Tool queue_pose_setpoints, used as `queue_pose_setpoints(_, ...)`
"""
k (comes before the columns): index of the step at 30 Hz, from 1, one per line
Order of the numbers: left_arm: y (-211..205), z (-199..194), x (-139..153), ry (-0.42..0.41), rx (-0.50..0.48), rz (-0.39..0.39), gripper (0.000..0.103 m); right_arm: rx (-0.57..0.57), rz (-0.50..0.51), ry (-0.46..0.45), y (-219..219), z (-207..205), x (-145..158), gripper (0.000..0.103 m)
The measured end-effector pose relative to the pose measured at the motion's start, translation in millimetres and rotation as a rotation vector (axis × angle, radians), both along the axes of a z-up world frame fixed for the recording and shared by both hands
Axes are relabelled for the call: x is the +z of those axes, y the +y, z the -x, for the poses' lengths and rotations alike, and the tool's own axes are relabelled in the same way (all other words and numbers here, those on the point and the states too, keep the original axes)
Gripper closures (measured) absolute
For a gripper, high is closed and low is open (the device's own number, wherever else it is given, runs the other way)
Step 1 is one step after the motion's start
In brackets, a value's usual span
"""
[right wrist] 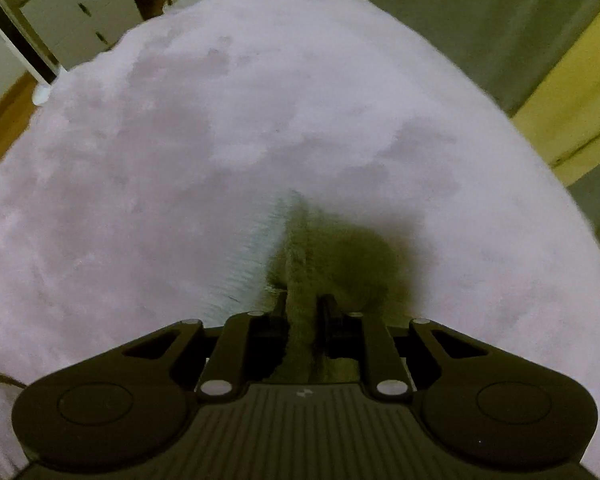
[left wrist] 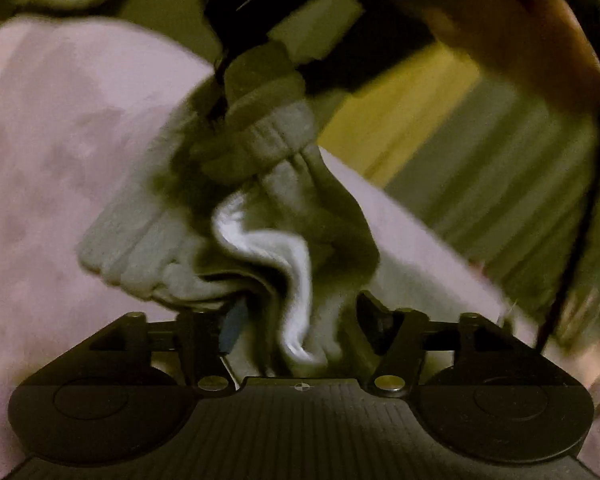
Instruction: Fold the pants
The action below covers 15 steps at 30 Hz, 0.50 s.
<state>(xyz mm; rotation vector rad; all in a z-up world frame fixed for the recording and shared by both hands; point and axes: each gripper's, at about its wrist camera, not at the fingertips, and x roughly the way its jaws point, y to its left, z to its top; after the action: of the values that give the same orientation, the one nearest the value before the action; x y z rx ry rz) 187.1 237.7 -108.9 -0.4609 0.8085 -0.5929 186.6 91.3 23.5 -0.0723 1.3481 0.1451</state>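
The pants (left wrist: 260, 216) are light grey-green knit with a ribbed waistband and white inner lining, bunched and lifted above a pale pink fuzzy cover (left wrist: 60, 140). My left gripper (left wrist: 300, 316) is shut on a fold of the pants close to the camera. In the left wrist view my right gripper (left wrist: 236, 76) grips the ribbed band from above, held by a hand (left wrist: 512, 36). In the right wrist view my right gripper (right wrist: 302, 308) is shut on the ribbed pants edge (right wrist: 296, 248), which hangs over the pink cover (right wrist: 260, 100).
The pink cover's edge (right wrist: 520, 128) curves off to the right, with a yellow and grey wall (right wrist: 572, 80) beyond. A white cabinet (right wrist: 76, 16) and wooden floor (right wrist: 4, 120) lie at the far left. Striped curtains (left wrist: 500, 168) are right of the pants.
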Motion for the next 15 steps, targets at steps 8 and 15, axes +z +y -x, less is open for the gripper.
queue_pose_setpoints(8,51.6,-12.5,-25.1,0.079,0.057,0.269,0.014,0.008,-0.147,-0.104,1.1,12.3,16.3,0.039)
queue_pose_setpoints(15,55.4,-10.6,-15.9,0.051,0.128,0.25,0.002,-0.083,-0.163,-0.14,-77.1,69.2,27.4,0.034)
